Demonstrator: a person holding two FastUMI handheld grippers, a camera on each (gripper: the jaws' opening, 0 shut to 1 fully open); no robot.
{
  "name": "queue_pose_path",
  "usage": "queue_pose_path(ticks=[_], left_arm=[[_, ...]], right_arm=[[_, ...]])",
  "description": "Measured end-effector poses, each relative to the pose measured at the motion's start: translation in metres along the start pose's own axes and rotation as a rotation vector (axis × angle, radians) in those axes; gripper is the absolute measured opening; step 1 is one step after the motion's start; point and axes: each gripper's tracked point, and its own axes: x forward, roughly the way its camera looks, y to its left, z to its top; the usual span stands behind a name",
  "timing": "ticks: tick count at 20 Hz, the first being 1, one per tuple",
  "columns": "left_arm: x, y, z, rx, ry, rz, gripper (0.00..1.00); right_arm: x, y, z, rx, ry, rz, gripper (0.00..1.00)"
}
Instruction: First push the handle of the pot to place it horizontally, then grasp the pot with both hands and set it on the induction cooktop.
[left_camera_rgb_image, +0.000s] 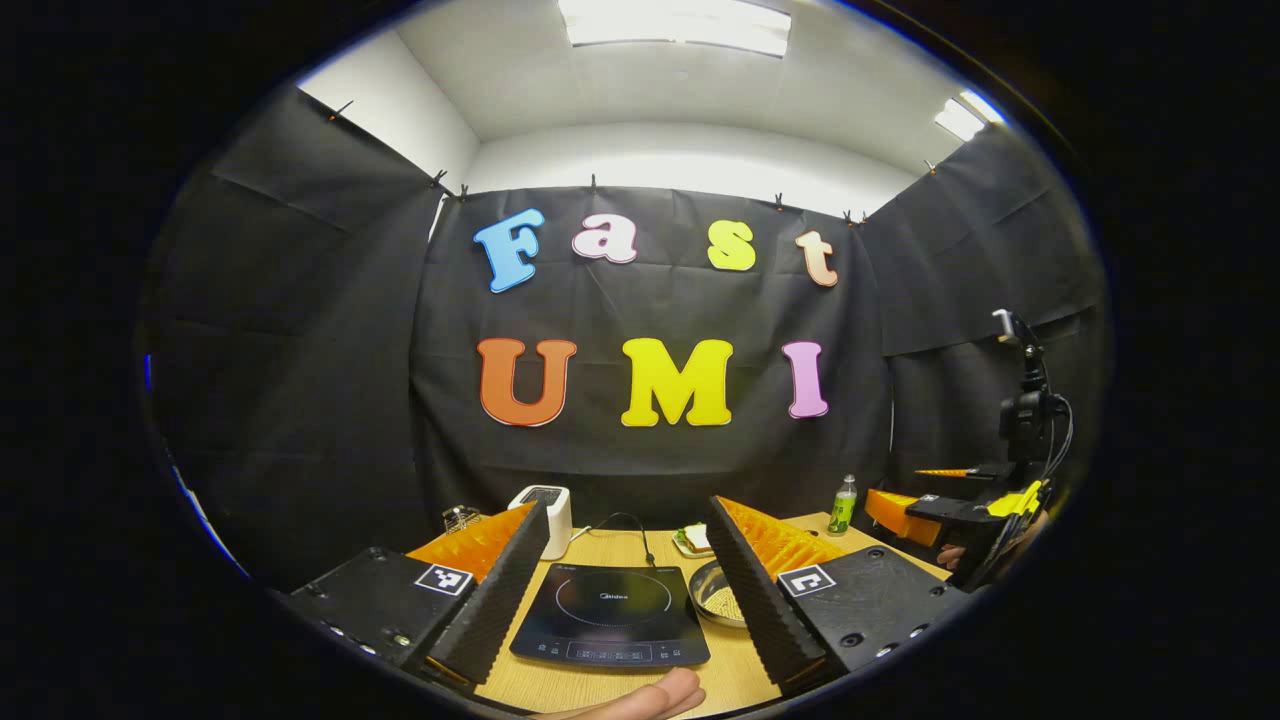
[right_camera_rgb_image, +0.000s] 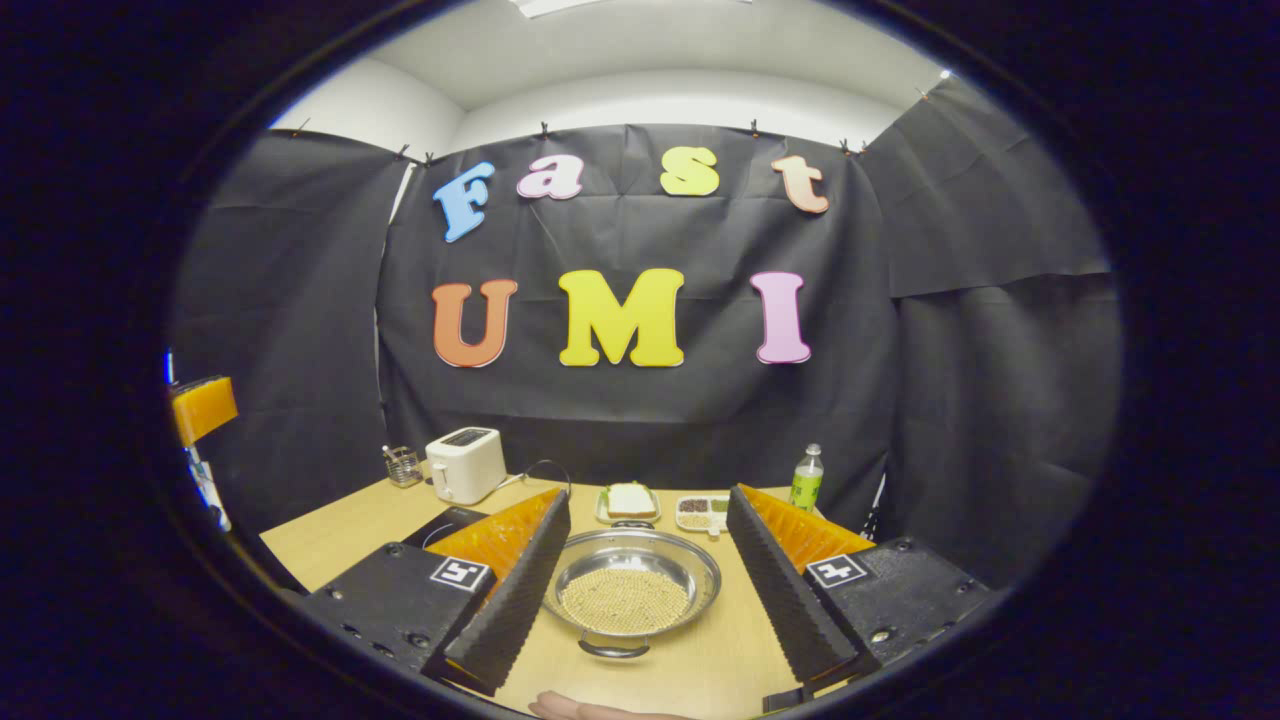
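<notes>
Both claws hang above the tabletop (right_camera_rgb_image: 700, 665) with their fingers spread wide and nothing between them. In the right gripper view the right claw (right_camera_rgb_image: 640, 590) frames the pot (right_camera_rgb_image: 632, 592), which sits on the tabletop between its fingers but clear of both. In the left gripper view the left claw (left_camera_rgb_image: 628, 575) frames the induction cooktop (left_camera_rgb_image: 612, 615), with the pot's rim peeking out just right of the cooktop, partly behind the right-hand finger. Risk, as a judgement: the pot is shallow and carries a layer of small pale grains or beads, so a hard or off-centre push on the near handle (right_camera_rgb_image: 613, 648) could spin it too far or jolt the contents over the rim; an uneven two-claw lift would tilt it and spill. The thin metal rim looks slippery, so a shallow bite may slip. The handle sits at the pot's near edge, pointing toward the camera; a far handle appears to sit at the opposite rim. Pot itself: round, polished steel, low walls. Farther back, a plate of bread (right_camera_rgb_image: 630, 500), a small dish (right_camera_rgb_image: 700, 512), a green bottle (right_camera_rgb_image: 806, 478) and a white toaster (right_camera_rgb_image: 464, 463) could be clipped by a wide swing.
</notes>
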Motion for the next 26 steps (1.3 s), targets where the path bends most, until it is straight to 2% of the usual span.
queue_pose_path(ticks=[2,3,4,7,9,10,11,12,15,16,18,21,23,25,26], left_arm=[[-0.002,-0.001,-0.001,0.002,-0.001,-0.007,0.95],[-0.004,-0.001,-0.002,0.001,-0.002,-0.009,0.95],[-0.005,-0.001,0.000,0.002,-0.005,-0.012,0.95],[-0.011,0.004,0.000,-0.006,-0.017,-0.011,0.95],[-0.015,0.008,0.001,-0.004,-0.024,-0.010,0.95],[-0.016,0.012,0.003,-0.004,-0.030,-0.002,0.95],[-0.017,0.016,0.003,-0.003,-0.033,0.005,0.95],[-0.018,0.017,0.002,-0.005,-0.035,0.007,0.95],[-0.017,0.020,-0.003,0.002,-0.032,-0.002,0.95],[-0.016,0.025,-0.004,0.004,-0.033,0.008,0.95],[-0.016,0.033,-0.009,0.007,-0.027,0.028,0.95],[-0.011,0.041,-0.017,-0.006,-0.005,0.040,0.95],[-0.010,0.049,-0.021,-0.009,0.006,0.057,0.95],[-0.008,0.055,-0.024,-0.015,0.013,0.068,0.95],[-0.008,0.056,-0.025,-0.019,0.015,0.069,0.95]], right_arm=[[0.010,0.003,-0.003,0.007,0.012,0.003,0.95],[0.016,0.003,-0.005,0.012,0.020,0.004,0.99],[0.021,0.003,-0.011,0.022,0.033,0.002,0.96],[0.038,0.011,-0.029,0.044,0.094,0.018,0.79],[0.050,0.018,-0.040,0.028,0.131,0.028,0.75],[0.056,0.017,-0.048,0.021,0.151,0.023,0.66],[0.061,0.020,-0.054,0.022,0.169,0.028,0.66],[0.067,0.026,-0.061,0.028,0.188,0.037,0.54],[0.082,0.036,-0.083,0.059,0.274,0.045,0.33],[0.086,0.040,-0.089,0.057,0.295,0.047,0.19],[0.091,0.044,-0.107,0.051,0.355,0.036,0.07],[0.098,0.062,-0.141,0.099,0.476,0.072,0.04],[0.099,0.066,-0.155,0.089,0.518,0.075,0.00],[0.099,0.075,-0.174,0.083,0.563,0.088,0.04],[0.098,0.080,-0.185,0.091,0.588,0.099,0.00]])
